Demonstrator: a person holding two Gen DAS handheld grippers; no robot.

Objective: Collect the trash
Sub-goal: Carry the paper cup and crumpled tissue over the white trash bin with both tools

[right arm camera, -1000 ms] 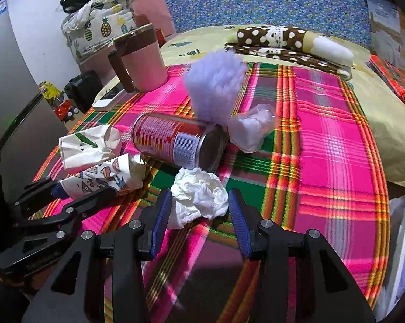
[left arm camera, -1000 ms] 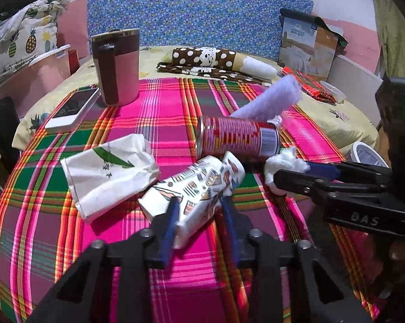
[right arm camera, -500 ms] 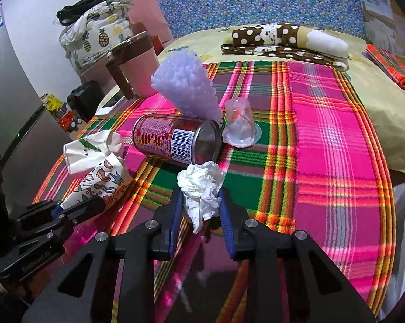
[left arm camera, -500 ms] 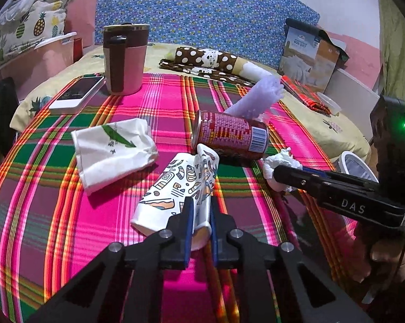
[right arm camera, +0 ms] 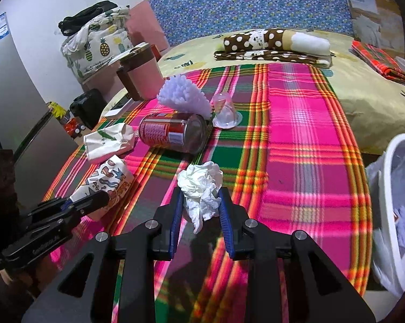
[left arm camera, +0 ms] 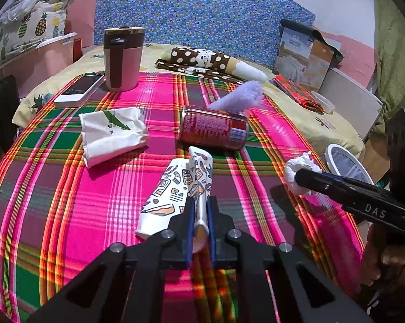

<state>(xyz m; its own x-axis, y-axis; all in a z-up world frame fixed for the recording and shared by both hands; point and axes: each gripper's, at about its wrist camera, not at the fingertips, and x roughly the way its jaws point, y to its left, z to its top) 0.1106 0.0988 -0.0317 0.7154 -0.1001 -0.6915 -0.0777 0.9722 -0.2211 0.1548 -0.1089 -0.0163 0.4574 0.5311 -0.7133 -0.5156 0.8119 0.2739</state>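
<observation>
A crushed paper cup (left arm camera: 175, 188) printed with coloured doodles is pinched flat at its rim by the left claw (left arm camera: 201, 231), whose jaws are closed tight on it. It hangs just above a bed covered with a bright pink, green and orange plaid blanket (left arm camera: 67, 202). A crumpled white tissue (right arm camera: 202, 191) sits wedged in the right claw (right arm camera: 201, 215), whose blue pads press on both sides of the wad.

Beyond them on the blanket lie a red drink can (left arm camera: 213, 130) on its side, a flattened white paper cup (left arm camera: 112, 133) with a green leaf print, and a fluffy lilac object (left arm camera: 240, 97). A pink and brown travel mug (left arm camera: 123, 56) stands upright further back beside a white phone (left arm camera: 79, 90).

Only the right wrist view shows a small clear plastic cup (right arm camera: 225, 110) standing upside down just behind the can, and the white trash bin (right arm camera: 391, 202) with a plastic liner beside the bed at the right. The left wrist view shows the right claw side-on, with part of the person's hand (left arm camera: 385, 258) below it at the picture's edge.

Both claws point forward and downward over the near edge of the bed.
</observation>
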